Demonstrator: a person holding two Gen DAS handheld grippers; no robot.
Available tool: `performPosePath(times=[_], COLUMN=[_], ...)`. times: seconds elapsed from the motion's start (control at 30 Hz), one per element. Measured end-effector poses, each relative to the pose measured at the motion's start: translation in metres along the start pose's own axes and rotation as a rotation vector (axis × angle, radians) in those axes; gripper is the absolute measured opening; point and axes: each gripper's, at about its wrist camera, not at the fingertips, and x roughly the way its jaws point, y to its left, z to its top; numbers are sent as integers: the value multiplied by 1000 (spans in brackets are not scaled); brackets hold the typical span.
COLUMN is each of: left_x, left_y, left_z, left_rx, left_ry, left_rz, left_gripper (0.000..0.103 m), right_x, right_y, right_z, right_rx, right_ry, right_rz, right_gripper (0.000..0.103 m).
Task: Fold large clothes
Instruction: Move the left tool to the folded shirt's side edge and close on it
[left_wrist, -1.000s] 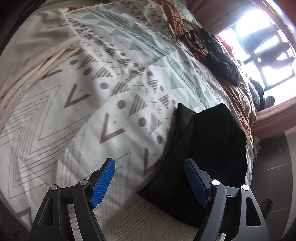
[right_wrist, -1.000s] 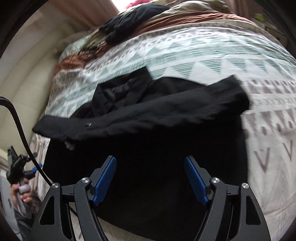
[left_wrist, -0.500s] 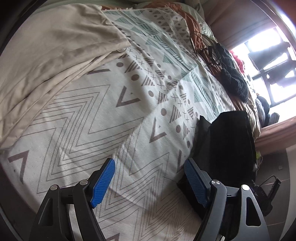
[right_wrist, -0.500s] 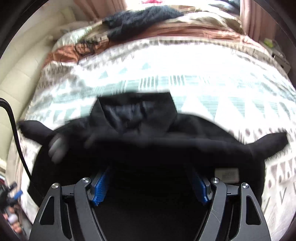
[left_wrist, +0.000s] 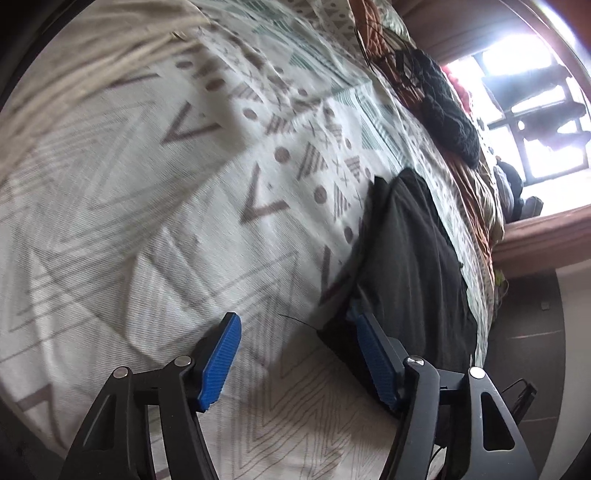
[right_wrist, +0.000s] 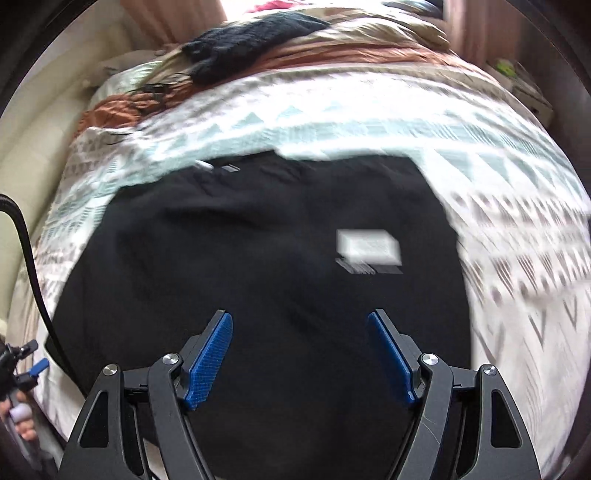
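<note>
A black garment (right_wrist: 258, 251) lies folded into a broad block on the patterned bedspread (right_wrist: 517, 258), a white label (right_wrist: 369, 248) facing up. My right gripper (right_wrist: 298, 317) hovers over its near half, open, nothing between the blue pads. In the left wrist view the same garment (left_wrist: 413, 266) lies at the right. My left gripper (left_wrist: 295, 321) is low over the bedspread (left_wrist: 184, 221) with its jaws closing. Its right pad (left_wrist: 373, 354) is at the garment's near corner; only sheet shows between the pads.
A beige cloth (left_wrist: 74, 55) covers the far left of the bed. A black knitted garment (right_wrist: 255, 37) and a brown blanket (right_wrist: 122, 107) lie at the far end near the window (left_wrist: 517, 85). A black cable (right_wrist: 33, 258) hangs at left. The floor (left_wrist: 535, 314) borders the bed.
The garment's upper part with the sleeves has come over toward me, leaving a flat block with the label on top. My left gripper sank toward the garment's corner and its jaws narrowed.
</note>
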Motion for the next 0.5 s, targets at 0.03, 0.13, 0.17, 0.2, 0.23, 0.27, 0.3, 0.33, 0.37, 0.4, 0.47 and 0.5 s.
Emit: performPosePath(times=[0.03,0.13,0.17,0.2,0.23,0.27,0.3,0.33,0.37,0.4,0.47,0.5], left_x=[4,15,18,21,25,27,31,35,38,40,46,47], left_y=[-2,-11,-14,-17,-20,-21,-24,-26,-29,-32,-38,-40], left_z=[-1,-3,-2,-2,-1,0,1,2,2,3,5,5], left_rx=[4,21,27,33,36,36,35,36,40,47,56,58], left_ry=[10,29,33,36,41,45,49,52,52,52,54,50], left_rz=[-6,-16,-17,-19,-23,-26,-30,-33,-34,-33,-25,-12], left_gripper=[66,66,66,66,66,66,66,66,65,65,64,64], right_x=[-1,-7,-10,-12,-15,-18,-20,-23,-25,-27,-31,-32], right_y=[-13,-51,-63,-73,-81,-93,-101,-112,-117,-121,-130,-135], right_z=[-9,-34,-43,-51,-57,-66,-73,-82,-87,-93,-105,-112], right_rx=[26,108,132,155,177,206,232,262,280,294,329,356], right_ry=[9,31,35,41,45,48,51,53,54,55,65,69], right_rz=[-13,-39,-48,-57,-60,-53,-43,-28,-20,-12,14,44], right_gripper=[76,76,76,76,76,76,76,76,76,76,76,76])
